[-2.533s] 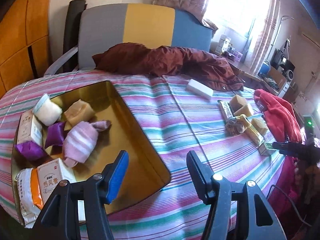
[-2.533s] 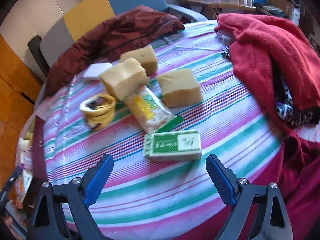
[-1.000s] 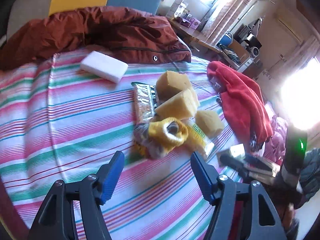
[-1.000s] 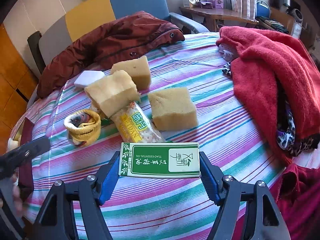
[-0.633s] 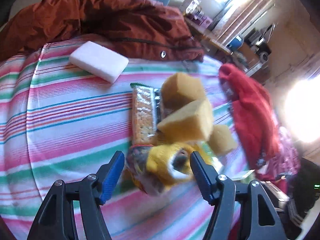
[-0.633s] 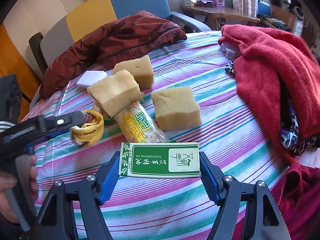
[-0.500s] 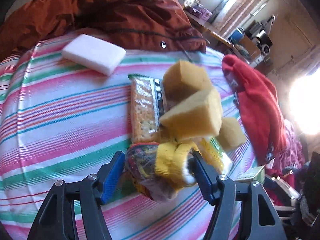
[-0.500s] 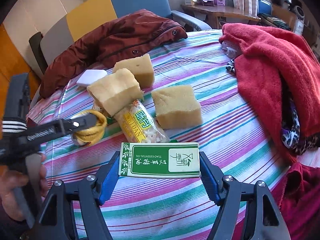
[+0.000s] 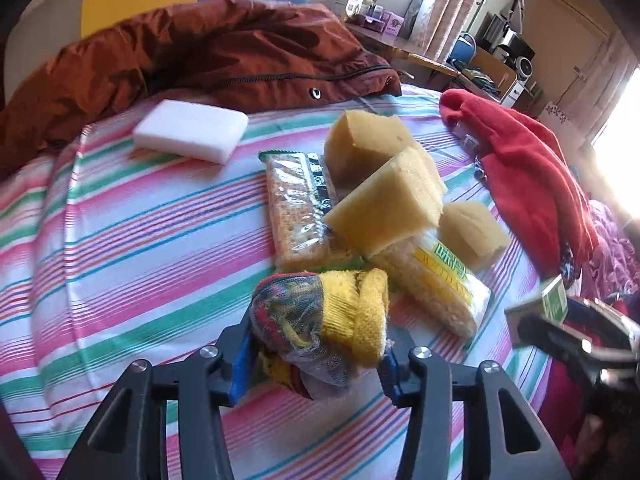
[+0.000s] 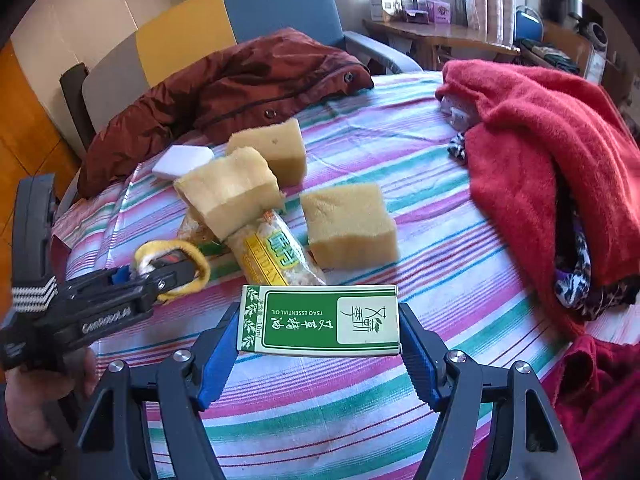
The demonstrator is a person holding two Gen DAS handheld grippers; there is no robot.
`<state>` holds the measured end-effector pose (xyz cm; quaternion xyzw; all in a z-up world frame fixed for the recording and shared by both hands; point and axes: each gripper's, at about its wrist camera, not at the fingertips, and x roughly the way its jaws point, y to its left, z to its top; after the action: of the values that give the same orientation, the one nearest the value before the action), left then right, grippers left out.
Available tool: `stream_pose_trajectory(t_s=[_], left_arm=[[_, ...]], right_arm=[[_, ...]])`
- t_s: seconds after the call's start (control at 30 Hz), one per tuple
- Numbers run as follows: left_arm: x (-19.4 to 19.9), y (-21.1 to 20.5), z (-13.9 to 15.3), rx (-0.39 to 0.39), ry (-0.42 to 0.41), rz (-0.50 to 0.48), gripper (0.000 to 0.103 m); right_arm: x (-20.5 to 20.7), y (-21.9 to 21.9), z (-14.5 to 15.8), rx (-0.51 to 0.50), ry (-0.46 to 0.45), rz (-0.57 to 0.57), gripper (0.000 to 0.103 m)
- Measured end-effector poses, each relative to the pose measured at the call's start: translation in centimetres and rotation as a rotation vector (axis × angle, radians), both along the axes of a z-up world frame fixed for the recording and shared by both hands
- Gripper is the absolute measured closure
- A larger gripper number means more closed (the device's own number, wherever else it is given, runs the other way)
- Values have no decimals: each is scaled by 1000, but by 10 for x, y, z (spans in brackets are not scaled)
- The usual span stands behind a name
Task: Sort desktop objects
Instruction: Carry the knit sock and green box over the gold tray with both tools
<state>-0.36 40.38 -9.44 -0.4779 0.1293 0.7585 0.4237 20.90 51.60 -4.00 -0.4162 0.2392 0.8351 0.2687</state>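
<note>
A round table under a pink, green and white striped cloth (image 10: 440, 208) fills my view, with a rust-brown padded jacket (image 10: 240, 80) heaped at its far edge and a red fleece garment (image 10: 552, 152) bunched to the right.

My right gripper (image 10: 319, 340) is clenched on a flat green-and-white essential-oil box (image 10: 320, 322), gripped by its two short ends and held level above the cloth. My left gripper (image 9: 314, 354) is closed on a bundle of yellow knitted sock in a clear plastic bag (image 9: 320, 324), which bulges up between the blue pads.

Just ahead of the left claw lies a clear packet of yellow-labelled snack (image 9: 436, 280), one end under a tan sponge block (image 9: 386, 208) that leans on it. A second tan sponge block (image 9: 360, 144) sits beyond that, and a third (image 9: 472, 232) to the right, apart from the pile. A clear-wrapped packet of crackers (image 9: 298, 208) lies left of the sponges. Farther ahead and left, a white rectangular foam block (image 9: 192, 130) rests alone near the jacket.

No container is visible in either view.
</note>
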Motion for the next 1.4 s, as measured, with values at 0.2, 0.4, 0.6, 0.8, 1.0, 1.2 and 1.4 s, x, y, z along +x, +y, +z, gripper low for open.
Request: stream_pose_trajectory(t_s=[0.2, 0.4, 0.6, 0.8, 1.0, 1.2, 1.4], left_arm=[[17, -31, 22, 26, 80, 17, 52], [25, -76, 48, 42, 167, 73, 52], [21, -123, 69, 55, 225, 156, 52], [13, -163, 78, 59, 255, 233, 52], [5, -200, 82, 69, 259, 309, 52], [-2, -240, 79, 80, 246, 387, 51], [-13, -297, 75, 97, 215, 508, 51]], right_arm=[[-4, -9, 6, 21, 33, 46, 29], [-9, -26, 11, 60, 49, 109, 29], [-14, -37, 9, 63, 39, 152, 29], [-23, -56, 9, 9, 78, 189, 29], [-50, -105, 19, -35, 146, 281, 29], [-84, -152, 28, -68, 175, 394, 29], [-121, -197, 33, -119, 183, 501, 29]])
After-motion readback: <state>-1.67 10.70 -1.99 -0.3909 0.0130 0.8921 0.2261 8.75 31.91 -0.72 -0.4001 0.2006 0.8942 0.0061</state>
